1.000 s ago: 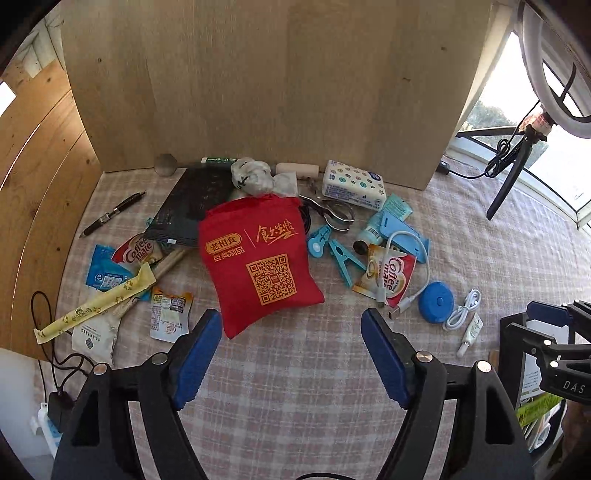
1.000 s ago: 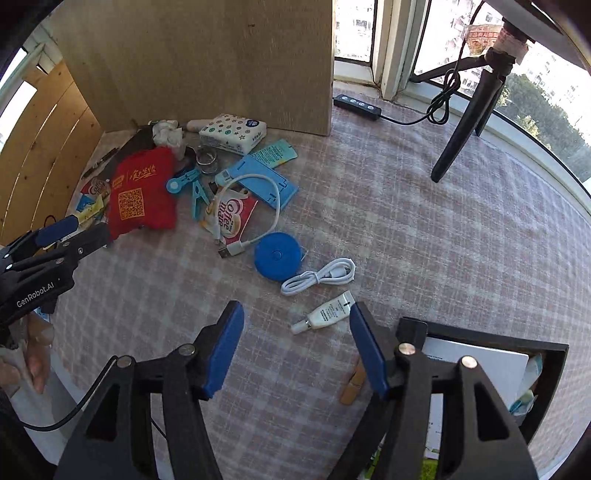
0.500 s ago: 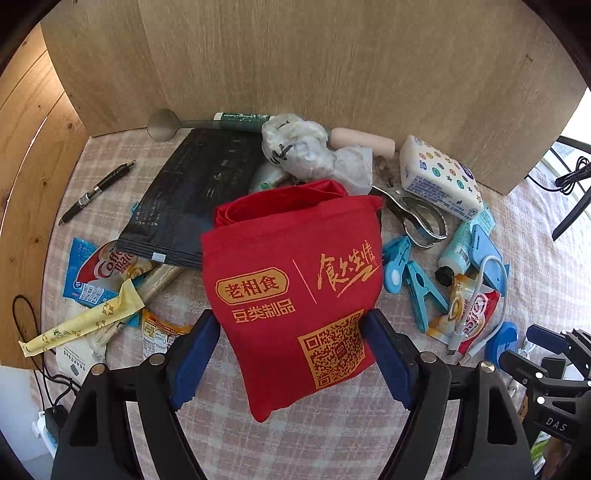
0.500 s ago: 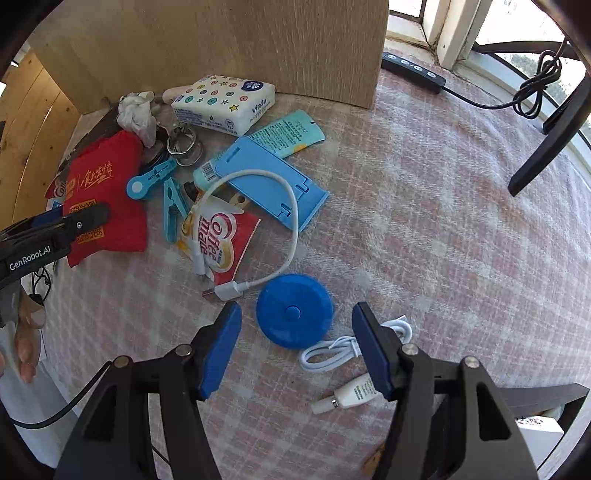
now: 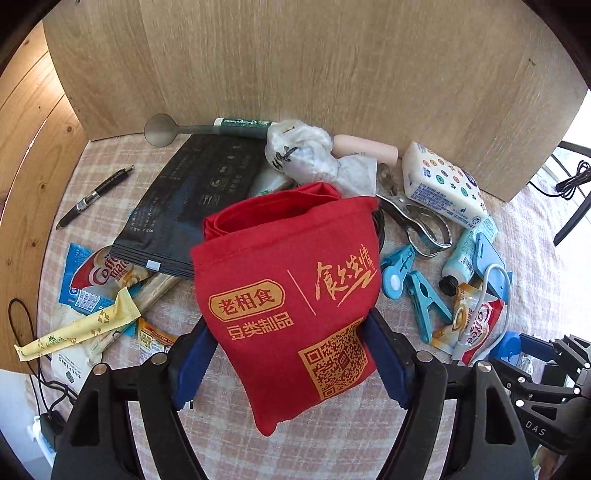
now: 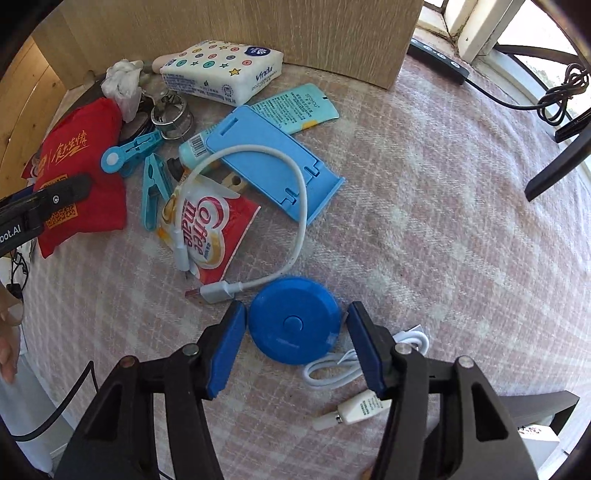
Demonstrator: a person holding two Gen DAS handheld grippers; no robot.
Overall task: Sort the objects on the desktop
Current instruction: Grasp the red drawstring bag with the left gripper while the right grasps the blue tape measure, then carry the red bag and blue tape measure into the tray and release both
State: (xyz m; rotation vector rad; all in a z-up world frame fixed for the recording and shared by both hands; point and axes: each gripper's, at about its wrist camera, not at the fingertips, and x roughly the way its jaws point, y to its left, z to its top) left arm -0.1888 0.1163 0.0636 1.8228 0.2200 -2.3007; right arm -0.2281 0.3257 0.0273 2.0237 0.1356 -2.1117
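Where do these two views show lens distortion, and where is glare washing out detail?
Left wrist view: the upright wooden board bows outward, and the right edge burns white. Right wrist view: the checked pink tablecloth bulges, and the window is overexposed.

Red printed pouch (image 5: pixel 291 295) lying flat, round blue case (image 6: pixel 293 320) beside cables

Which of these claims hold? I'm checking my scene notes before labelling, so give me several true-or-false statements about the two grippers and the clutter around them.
1. The red pouch lies between the left gripper's fingers. True.
2. The right gripper straddles a green clothes peg. False: it straddles the blue round case, its jaws closing.
3. The black pen lies on the red pouch. False: it lies apart on the checked cloth.
4. A white cable crosses the Coffee-mate sachet. True.
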